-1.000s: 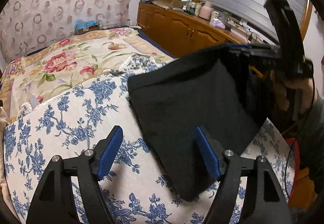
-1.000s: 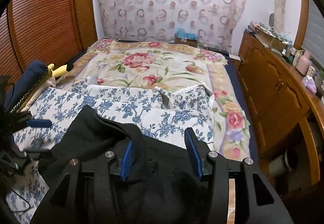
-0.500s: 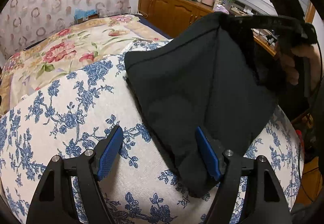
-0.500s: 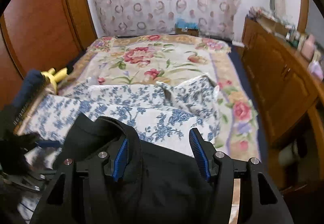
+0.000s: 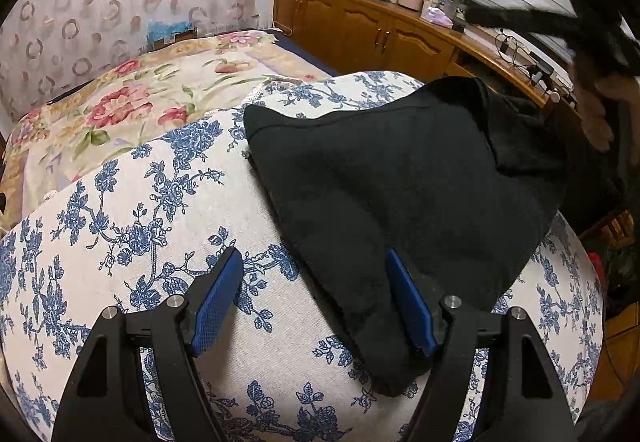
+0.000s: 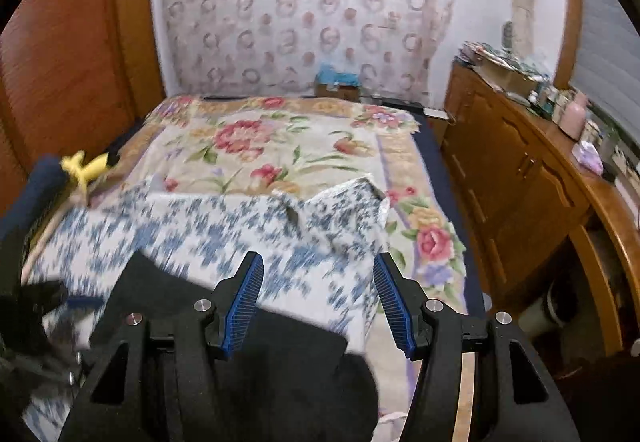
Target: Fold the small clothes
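A black garment (image 5: 400,178) lies folded on a white cloth with blue flowers (image 5: 140,210) spread on the bed. My left gripper (image 5: 316,290) is open and empty, low over the cloth, its right finger over the garment's near left edge. In the right wrist view the garment (image 6: 288,354) lies under my right gripper (image 6: 318,294), which is open, empty and lifted above it. The right gripper also shows in the left wrist view at the top right (image 5: 560,22), above the garment's far corner.
A floral bedspread (image 6: 280,146) covers the bed beyond the cloth. A wooden cabinet (image 6: 520,182) with clutter on top runs along the right. A wooden wardrobe (image 6: 60,62) stands on the left, with a yellow item (image 6: 82,168) and dark fabric at the bed's left edge.
My right gripper let go of the garment's far corner and rose away. The lifted part dropped flat onto the cloth. My left gripper stayed open in much the same place.
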Demonstrator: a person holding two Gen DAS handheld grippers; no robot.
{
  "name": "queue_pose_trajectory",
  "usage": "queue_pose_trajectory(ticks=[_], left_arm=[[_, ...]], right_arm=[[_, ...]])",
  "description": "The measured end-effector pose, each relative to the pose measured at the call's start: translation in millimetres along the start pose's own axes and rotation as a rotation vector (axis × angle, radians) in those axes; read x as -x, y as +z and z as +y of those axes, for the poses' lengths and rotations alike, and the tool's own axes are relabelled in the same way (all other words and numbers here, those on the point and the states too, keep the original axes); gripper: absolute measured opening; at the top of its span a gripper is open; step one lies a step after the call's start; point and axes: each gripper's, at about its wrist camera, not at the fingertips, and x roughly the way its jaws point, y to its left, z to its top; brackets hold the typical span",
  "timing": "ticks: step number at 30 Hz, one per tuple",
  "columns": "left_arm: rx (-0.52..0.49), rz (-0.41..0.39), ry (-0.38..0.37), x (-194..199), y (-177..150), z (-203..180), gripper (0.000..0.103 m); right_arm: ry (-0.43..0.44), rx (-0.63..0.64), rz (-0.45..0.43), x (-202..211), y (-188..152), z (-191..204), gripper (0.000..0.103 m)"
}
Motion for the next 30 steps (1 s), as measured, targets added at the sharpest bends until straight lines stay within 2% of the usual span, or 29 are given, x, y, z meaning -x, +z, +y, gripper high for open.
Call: queue_pose_trajectory(ticks=[8, 11, 16, 20, 23, 25, 27, 30], left_arm=[[-0.006, -0.009, 0.004, 1, -2, -2, 0.076], [-0.009, -0.014, 0.008, 1, -5, -4, 0.076], [-0.014, -0.017, 0.013, 0, -4, -5, 0.077], [-0.014, -0.019, 0.012, 0, -5, -5, 0.078], [-0.014, -0.019, 0.013, 0, -5, -5, 0.078], [-0.012, -0.019, 0.011, 0, -5, -5, 0.078], [-0.014, -0.018, 0.012, 0, -5, -5, 0.078], [-0.013, -0.018, 0.013, 0, -6, -5, 0.078]], right_arm=[[0.112, 0.075, 0.075, 20, -59, 34, 0.059], [0.125, 0.105, 0.094, 28, -73, 38, 0.055], [0.131, 0.12, 0.115, 34, -77, 35, 0.055], [0.081, 0.171, 0.151, 25, -80, 43, 0.054], [0.046, 0.206, 0.167, 18, -80, 52, 0.042], [0.038, 0.207, 0.162, 18, -79, 49, 0.016], [0.039, 0.187, 0.138, 23, -76, 45, 0.006], [-0.021, 0.117, 0.067, 28, -65, 27, 0.005]])
